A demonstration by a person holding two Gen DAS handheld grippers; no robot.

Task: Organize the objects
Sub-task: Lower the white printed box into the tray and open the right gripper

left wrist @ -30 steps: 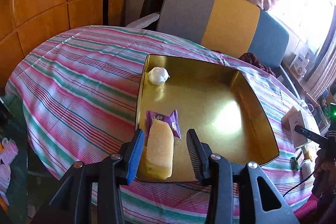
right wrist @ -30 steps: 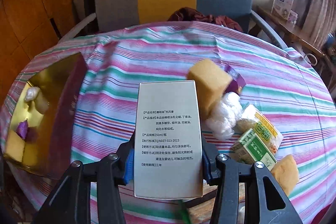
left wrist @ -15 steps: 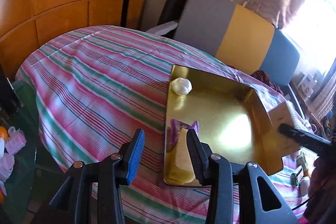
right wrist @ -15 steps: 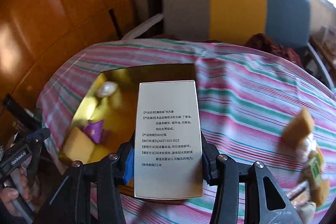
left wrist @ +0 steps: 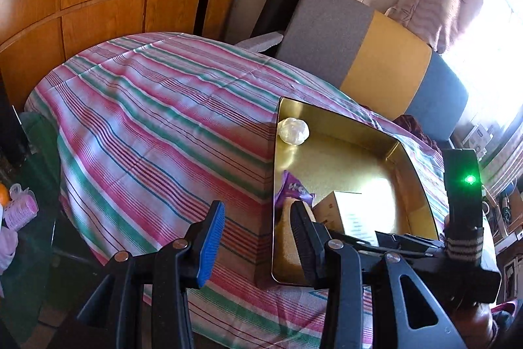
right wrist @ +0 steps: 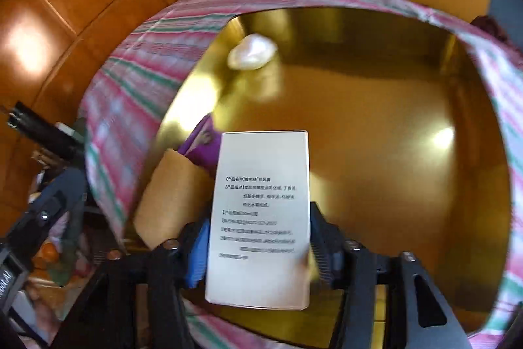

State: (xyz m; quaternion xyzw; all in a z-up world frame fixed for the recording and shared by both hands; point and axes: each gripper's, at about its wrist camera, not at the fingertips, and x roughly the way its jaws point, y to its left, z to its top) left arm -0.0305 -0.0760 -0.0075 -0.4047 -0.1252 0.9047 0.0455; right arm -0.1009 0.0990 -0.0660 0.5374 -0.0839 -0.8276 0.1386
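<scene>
Right wrist view shows your right tongs (right wrist: pixel 258 246) clenched on the white carton (right wrist: pixel 258 218), low inside the gold tray (right wrist: pixel 376 126) beside the sponge block (right wrist: pixel 170 195). Release crookedly and it could topple onto the purple packet (right wrist: pixel 202 146). Only the left view shows your left tongs (left wrist: pixel 255 237) released, empty above the striped bench (left wrist: pixel 157 126).

The right gripper (right wrist: pixel 258 237) clamps a white printed box (right wrist: pixel 260 218) over a gold tray (right wrist: pixel 376 136). Ahead and left of the fingers lie a yellow sponge (right wrist: pixel 170 198), a purple packet (right wrist: pixel 202 146) and a white bundle (right wrist: pixel 251 51).
</scene>
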